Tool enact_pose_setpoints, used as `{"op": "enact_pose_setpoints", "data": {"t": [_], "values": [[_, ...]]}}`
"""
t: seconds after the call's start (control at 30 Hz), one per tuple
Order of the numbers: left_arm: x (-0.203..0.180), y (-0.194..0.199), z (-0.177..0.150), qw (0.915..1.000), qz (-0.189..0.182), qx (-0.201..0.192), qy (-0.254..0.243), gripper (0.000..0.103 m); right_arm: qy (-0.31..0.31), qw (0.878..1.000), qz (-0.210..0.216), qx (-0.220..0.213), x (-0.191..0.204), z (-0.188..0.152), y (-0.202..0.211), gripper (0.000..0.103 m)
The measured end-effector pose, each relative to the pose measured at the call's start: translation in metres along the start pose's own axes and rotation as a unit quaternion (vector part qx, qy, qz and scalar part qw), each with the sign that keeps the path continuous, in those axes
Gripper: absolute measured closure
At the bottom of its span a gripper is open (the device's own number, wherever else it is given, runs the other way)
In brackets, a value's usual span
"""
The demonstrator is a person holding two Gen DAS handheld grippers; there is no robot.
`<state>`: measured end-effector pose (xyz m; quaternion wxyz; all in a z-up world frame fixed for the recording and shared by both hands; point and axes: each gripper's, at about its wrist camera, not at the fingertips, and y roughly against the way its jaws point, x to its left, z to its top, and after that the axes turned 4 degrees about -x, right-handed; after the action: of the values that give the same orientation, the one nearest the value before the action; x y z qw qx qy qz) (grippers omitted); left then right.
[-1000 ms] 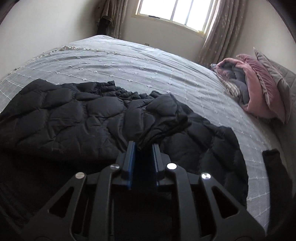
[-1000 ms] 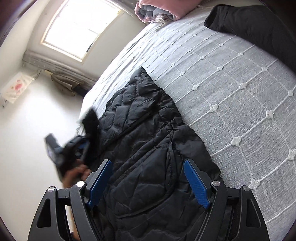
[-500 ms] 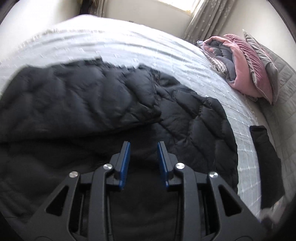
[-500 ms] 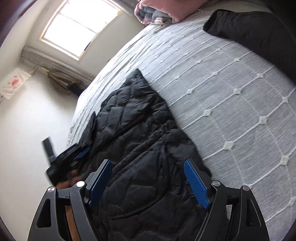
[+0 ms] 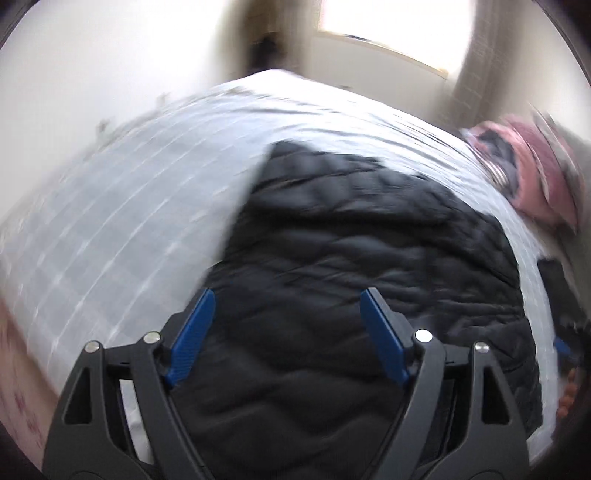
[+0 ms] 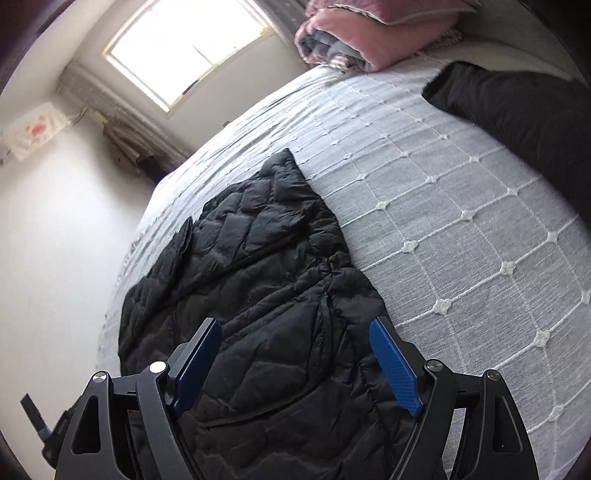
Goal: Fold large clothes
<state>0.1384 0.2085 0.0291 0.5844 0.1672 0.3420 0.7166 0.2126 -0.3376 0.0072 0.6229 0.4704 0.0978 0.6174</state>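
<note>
A black quilted puffer jacket [image 5: 351, 258] lies on the grey bedspread [image 5: 122, 229], with one side folded over its body. It also shows in the right wrist view [image 6: 266, 295]. My left gripper [image 5: 286, 306] is open and empty, hovering over the jacket's near part; this view is motion-blurred. My right gripper [image 6: 295, 338] is open and empty above the jacket's near edge, by its right side. The left gripper's edge shows at the bottom left of the right wrist view [image 6: 37, 424].
A pink and grey folded quilt with pillows [image 6: 373, 33] sits at the head of the bed. A separate black garment [image 6: 517, 114] lies on the bed at the right. A window [image 6: 188, 48] and curtains stand beyond the bed's far side.
My left gripper let go of the jacket part it held, opened wide and swung back. The carried part now lies folded over the jacket. My right gripper stayed open and barely moved.
</note>
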Motion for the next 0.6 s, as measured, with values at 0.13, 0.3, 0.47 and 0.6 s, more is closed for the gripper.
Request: {"op": "enact_pose_setpoints", "data": {"t": [0.13,0.3,0.47,0.6], "values": [[0.059,0.000,-0.037,0.9989,-0.008,0.006,0.046,0.022,0.041,0.999,-0.029,-0.009,0.010,-0.006,0.002,0.019],[0.092,-0.008,-0.069,0.9986,0.035,0.033,0.019,0.022,0.055,0.997,-0.052,-0.022,0.010,-0.015,0.007,0.019],[0.117,0.006,-0.077,0.9991,0.022,0.022,0.030,0.022,0.046,0.997,-0.065,0.003,-0.006,-0.033,0.014,0.019],[0.130,0.011,-0.082,0.9985,-0.013,0.023,0.048,0.022,0.000,0.996,-0.081,0.025,-0.038,-0.052,0.028,0.019]]}}
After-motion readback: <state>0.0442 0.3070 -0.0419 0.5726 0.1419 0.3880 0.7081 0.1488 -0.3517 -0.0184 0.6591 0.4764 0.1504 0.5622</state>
